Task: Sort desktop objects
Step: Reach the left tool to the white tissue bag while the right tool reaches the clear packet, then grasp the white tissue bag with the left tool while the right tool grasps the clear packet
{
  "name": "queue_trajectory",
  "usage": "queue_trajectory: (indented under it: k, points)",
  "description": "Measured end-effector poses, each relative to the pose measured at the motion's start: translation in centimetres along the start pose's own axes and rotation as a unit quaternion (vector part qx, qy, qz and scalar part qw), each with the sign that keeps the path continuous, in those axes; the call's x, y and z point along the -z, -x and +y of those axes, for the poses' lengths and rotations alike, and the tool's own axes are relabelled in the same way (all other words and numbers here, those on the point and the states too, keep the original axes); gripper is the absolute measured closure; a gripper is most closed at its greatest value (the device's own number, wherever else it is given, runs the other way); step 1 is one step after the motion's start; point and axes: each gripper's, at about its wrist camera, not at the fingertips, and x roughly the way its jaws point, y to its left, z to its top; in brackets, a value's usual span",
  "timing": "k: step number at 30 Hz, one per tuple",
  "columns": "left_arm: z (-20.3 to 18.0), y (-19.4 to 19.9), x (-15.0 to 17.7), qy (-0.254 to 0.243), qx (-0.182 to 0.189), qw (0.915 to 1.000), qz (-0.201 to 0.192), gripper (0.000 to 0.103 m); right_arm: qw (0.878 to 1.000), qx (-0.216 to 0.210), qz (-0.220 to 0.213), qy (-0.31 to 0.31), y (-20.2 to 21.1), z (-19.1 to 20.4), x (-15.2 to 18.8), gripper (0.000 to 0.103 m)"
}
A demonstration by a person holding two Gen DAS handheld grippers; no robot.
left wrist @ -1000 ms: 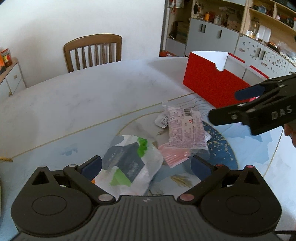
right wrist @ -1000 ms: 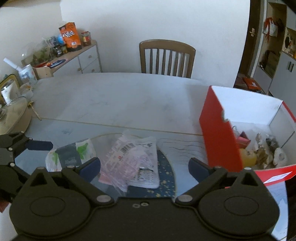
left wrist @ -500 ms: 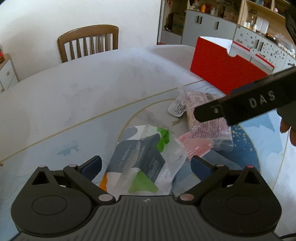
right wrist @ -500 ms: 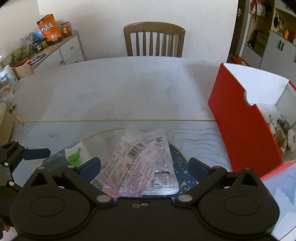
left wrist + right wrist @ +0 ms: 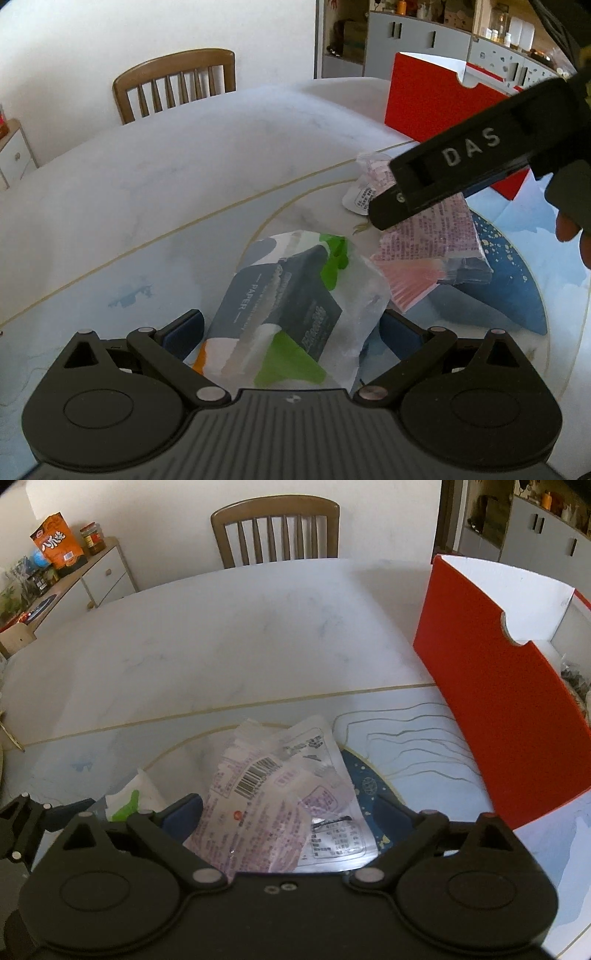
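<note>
A white, grey and green paper-tissue pack [image 5: 291, 310] lies on the table between the open fingers of my left gripper [image 5: 291, 328]. A pink and purple printed plastic packet [image 5: 266, 812] lies on a clear labelled packet [image 5: 332, 830], both between the open fingers of my right gripper [image 5: 288, 812]. In the left wrist view the pink packet [image 5: 436, 236] sits under the right gripper's black body [image 5: 461, 162]. The red box [image 5: 506, 686] stands at the right; little of its inside shows.
A wooden chair [image 5: 275, 528] stands at the far side of the white marble table [image 5: 240, 635]. A sideboard with snack bags and jars [image 5: 55, 565] is at the left. Cabinets and shelves [image 5: 424, 33] stand behind the red box [image 5: 439, 99].
Both grippers have moved down and forward, closer to the table. The tissue pack now sits between my left fingers and the pink packet between my right fingers. Both stay open.
</note>
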Motion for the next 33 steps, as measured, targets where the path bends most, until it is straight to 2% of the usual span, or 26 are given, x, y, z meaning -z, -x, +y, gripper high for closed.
queue_trajectory:
  k: [5,10,17,20,33]
  points:
    - [-0.1,0.3,-0.3,0.012,-0.012,0.9998,-0.007,0.024,1.000,-0.017,0.005,0.006,0.0,0.5,0.0,0.022]
    - [-0.2,0.6,-0.4,0.017,-0.017,0.9997,-0.008,0.035,1.000,-0.024,0.006,0.009,0.4,0.4,0.1,0.028]
    - [0.0,1.4,-0.3,0.041,-0.016,0.9990,-0.012,0.049,0.999,-0.032,0.004,0.016,1.3,0.2,0.5,0.045]
    - [-0.3,2.0,-0.3,0.043,-0.021,0.9988,-0.013,0.053,0.999,-0.036,0.002,0.017,1.9,-0.1,0.8,0.047]
    - [-3.1,6.5,-0.9,0.075,-0.005,0.9970,-0.019,0.054,0.998,-0.052,-0.014,0.016,6.1,-2.1,2.2,0.047]
